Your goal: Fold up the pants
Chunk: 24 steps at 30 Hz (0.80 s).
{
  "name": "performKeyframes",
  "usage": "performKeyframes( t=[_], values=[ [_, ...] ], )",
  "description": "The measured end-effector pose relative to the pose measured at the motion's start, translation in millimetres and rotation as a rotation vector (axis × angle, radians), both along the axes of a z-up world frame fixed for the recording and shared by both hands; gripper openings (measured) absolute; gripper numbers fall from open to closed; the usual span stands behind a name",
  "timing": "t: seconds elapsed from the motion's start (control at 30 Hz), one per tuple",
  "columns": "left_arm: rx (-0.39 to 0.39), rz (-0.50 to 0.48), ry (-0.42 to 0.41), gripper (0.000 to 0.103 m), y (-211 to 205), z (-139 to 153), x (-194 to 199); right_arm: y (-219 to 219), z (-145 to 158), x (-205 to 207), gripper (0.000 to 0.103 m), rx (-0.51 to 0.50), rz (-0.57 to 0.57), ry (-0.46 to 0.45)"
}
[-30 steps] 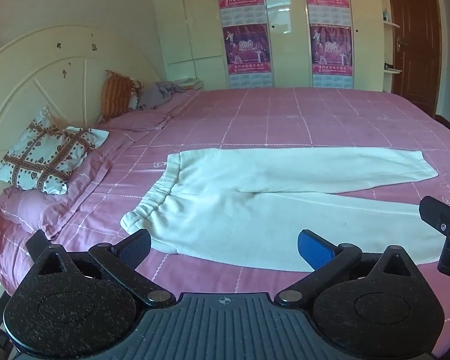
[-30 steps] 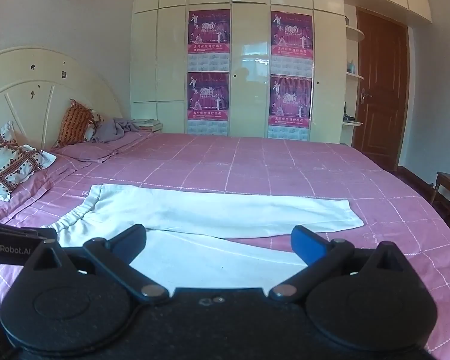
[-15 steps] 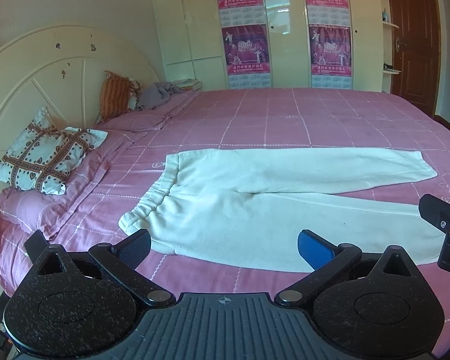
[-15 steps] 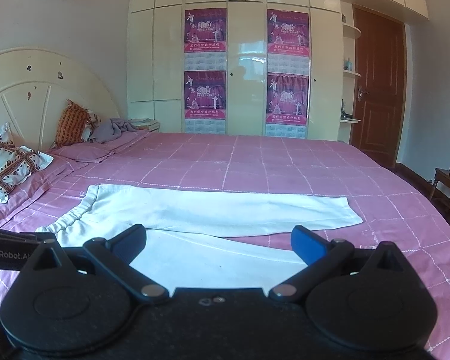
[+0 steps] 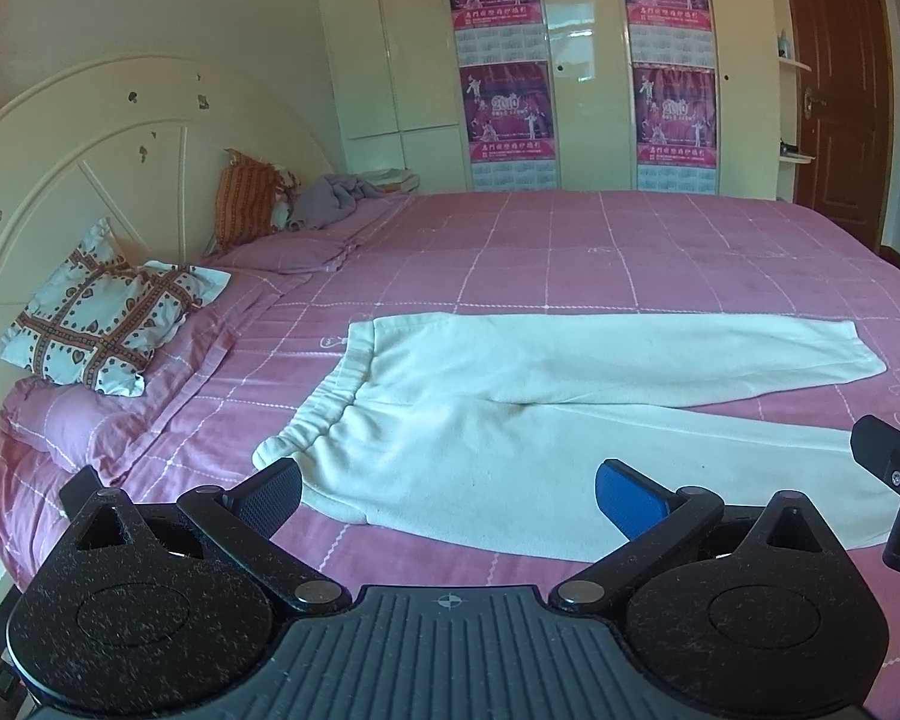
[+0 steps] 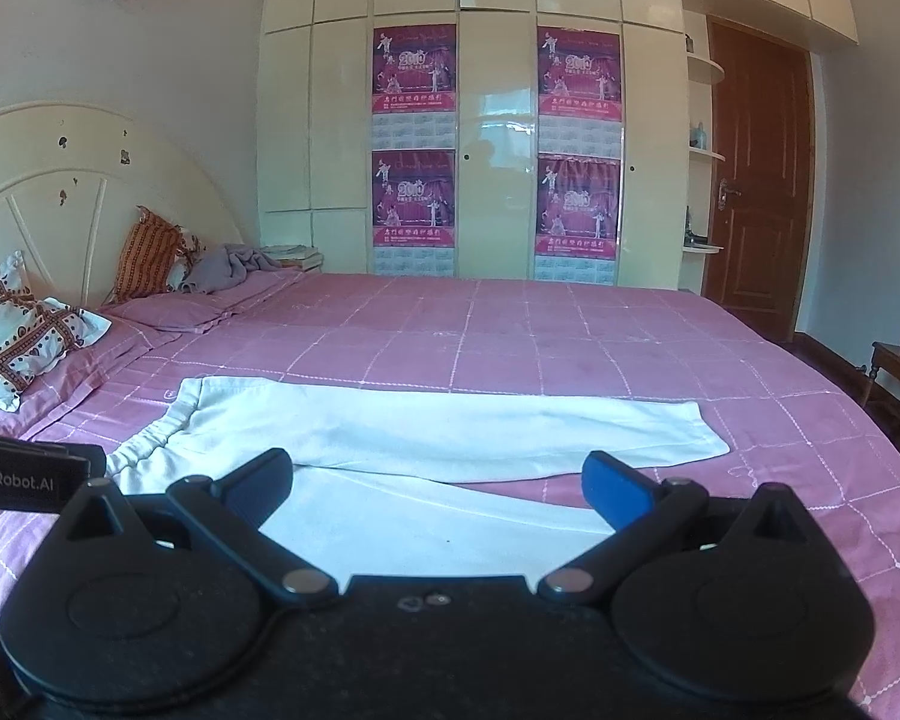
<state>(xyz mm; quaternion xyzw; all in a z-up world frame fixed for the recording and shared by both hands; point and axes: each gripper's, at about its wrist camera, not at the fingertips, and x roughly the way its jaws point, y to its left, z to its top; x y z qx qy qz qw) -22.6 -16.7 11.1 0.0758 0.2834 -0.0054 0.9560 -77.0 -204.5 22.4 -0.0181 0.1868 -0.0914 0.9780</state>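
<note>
Currently I hold both grippers above the near edge of the bed (image 5: 660,252), neither touching cloth. My left gripper (image 5: 447,495) has its jaws spread wide and holds nothing; my right gripper (image 6: 438,483) is likewise spread wide and holds nothing. The pants (image 5: 570,408) lie flat on the pink bedspread near that same edge, waistband (image 5: 324,408) toward the headboard (image 5: 90,162) end, both legs running toward the foot end, slightly parted. No fold is made yet, so I judge the step in hand to be the approach for the first grasp. Next move, as I judge it: lower the left gripper onto the near waistband corner and the right gripper onto the near leg hem, which my cameras hide behind the gripper bodies, pinch both, then carry the near leg over the far leg (image 6: 480,429) so the edges align
</note>
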Motion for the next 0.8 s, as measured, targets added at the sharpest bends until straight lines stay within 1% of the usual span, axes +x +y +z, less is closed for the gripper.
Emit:
performKeyframes(
  t=[0.27,0.5,0.8],
  values=[
    [-0.001,0.006,-0.006,0.103,3,1,7,-4,0,1,0.103,0.011,-0.026,-0.005],
    [0.002,0.012,0.007,0.103,6,0,19,2,-7,8,0.103,0.004,-0.018,0.02],
    [0.009,0.009,0.016,0.103,8,-2,38,1,-6,17,0.103,0.042,-0.01,0.018]
  ],
)
